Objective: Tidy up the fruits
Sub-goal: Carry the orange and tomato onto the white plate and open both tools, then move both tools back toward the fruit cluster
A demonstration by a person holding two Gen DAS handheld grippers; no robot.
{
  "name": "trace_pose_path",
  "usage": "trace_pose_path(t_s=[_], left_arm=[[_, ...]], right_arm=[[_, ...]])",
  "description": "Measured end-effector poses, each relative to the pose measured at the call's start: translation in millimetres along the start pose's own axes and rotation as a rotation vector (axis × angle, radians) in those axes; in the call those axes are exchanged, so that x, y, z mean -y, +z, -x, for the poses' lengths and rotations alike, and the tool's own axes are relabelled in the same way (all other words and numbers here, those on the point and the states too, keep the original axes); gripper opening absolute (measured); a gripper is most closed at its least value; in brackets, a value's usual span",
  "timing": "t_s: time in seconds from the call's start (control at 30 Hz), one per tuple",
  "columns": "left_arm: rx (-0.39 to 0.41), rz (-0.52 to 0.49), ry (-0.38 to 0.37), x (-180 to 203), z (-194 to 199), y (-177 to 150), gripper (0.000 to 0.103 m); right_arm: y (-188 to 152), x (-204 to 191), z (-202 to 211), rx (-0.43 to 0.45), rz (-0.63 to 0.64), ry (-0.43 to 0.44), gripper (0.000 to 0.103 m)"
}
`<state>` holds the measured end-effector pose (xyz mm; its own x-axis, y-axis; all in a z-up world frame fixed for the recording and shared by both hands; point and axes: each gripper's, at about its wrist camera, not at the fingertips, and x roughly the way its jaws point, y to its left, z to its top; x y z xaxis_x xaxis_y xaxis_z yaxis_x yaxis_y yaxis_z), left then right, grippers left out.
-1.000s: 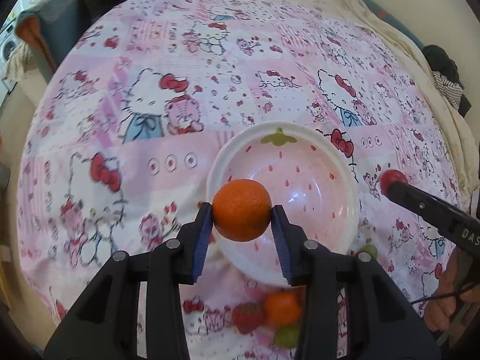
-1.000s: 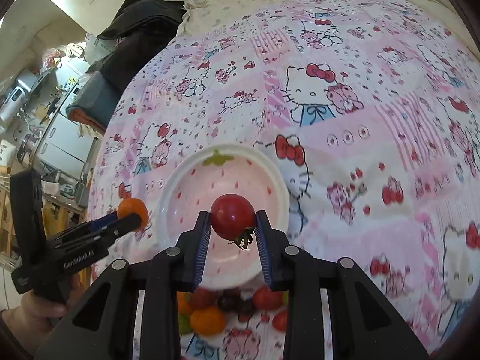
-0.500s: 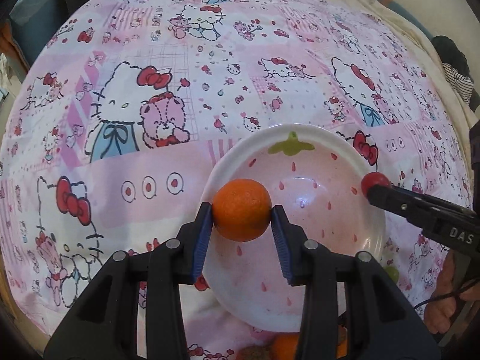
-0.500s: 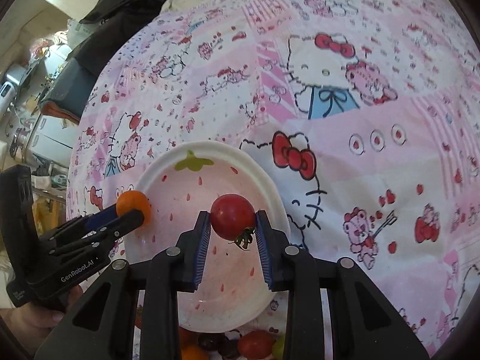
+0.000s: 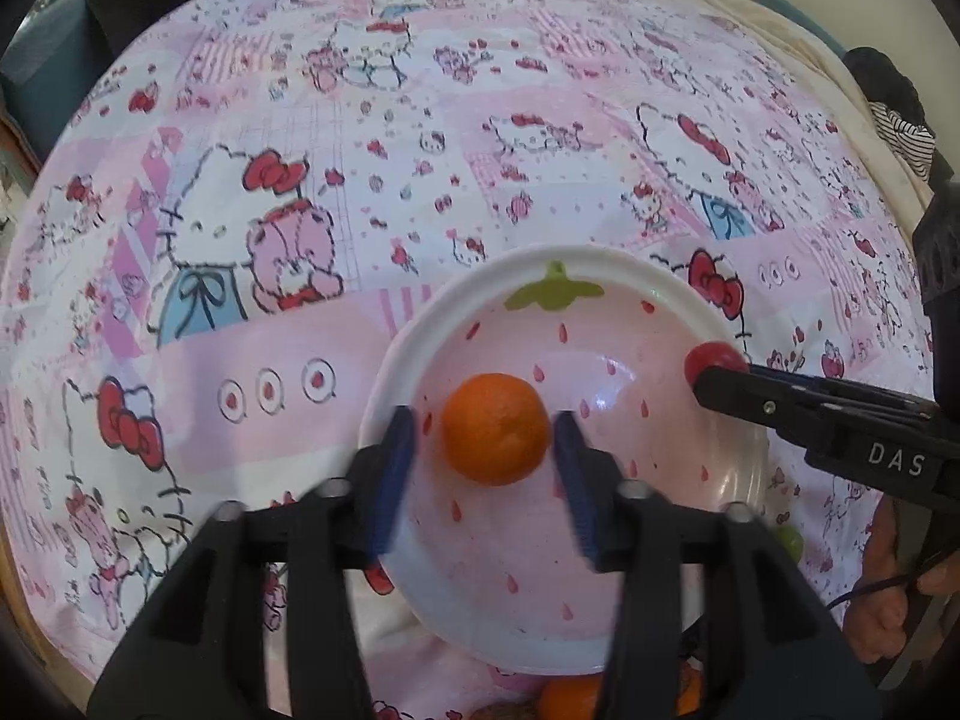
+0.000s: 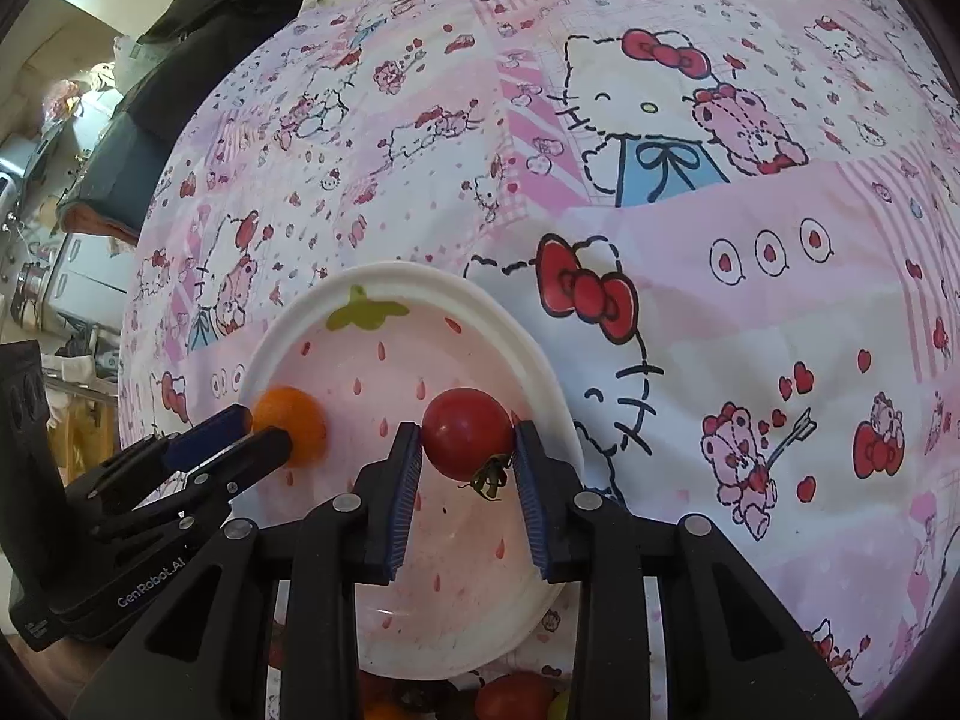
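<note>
A white bowl with a pink strawberry print (image 5: 660, 300) (image 6: 528, 348) sits on the Hello Kitty cloth. My left gripper (image 5: 486, 450) is open over the bowl's left part; an orange mandarin (image 5: 495, 428) sits between its parted pads, free of both. It also shows in the right wrist view (image 6: 294, 423). My right gripper (image 6: 465, 456) is shut on a red cherry tomato (image 6: 465, 432) with a green stem, held over the bowl's right side. The tomato also shows in the left wrist view (image 5: 711, 356).
Several more small fruits lie on the cloth just in front of the bowl: an orange one (image 5: 570, 699), a red one (image 6: 510, 693), a green one (image 5: 789, 543). Dark clothing (image 6: 240, 6) lies at the far edge of the bed.
My left gripper has opened and let go of the mandarin over the bowl. Both grippers have moved further in over the bowl; the right one still holds the tomato.
</note>
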<state>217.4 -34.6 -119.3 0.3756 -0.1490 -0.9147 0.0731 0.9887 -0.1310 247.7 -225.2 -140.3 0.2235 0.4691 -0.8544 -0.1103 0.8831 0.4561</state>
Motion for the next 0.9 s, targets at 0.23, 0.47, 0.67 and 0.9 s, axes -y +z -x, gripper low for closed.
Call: trace_pose_path(t_s=[0.23,0.47,0.67,0.9], left_arm=[[0.044,0.028,0.015,-9,13,4,0.067],[0.084,0.072,0.028,-21,32,6,0.067],[0.12,0.101,0.03,-27,58,-2,0.067],[0.147,0.104,0.04,-30,91,-27,0.067]], right_arm=[[5,-3,18,0.057,-0.011,0.03,0.066],[9,-2,43,0.116,-0.003,0.028,0.066],[-1,-8,63,0.143,0.021,0.011,0.066],[-25,-16,91,0.169,0.045,0.004,0.066]])
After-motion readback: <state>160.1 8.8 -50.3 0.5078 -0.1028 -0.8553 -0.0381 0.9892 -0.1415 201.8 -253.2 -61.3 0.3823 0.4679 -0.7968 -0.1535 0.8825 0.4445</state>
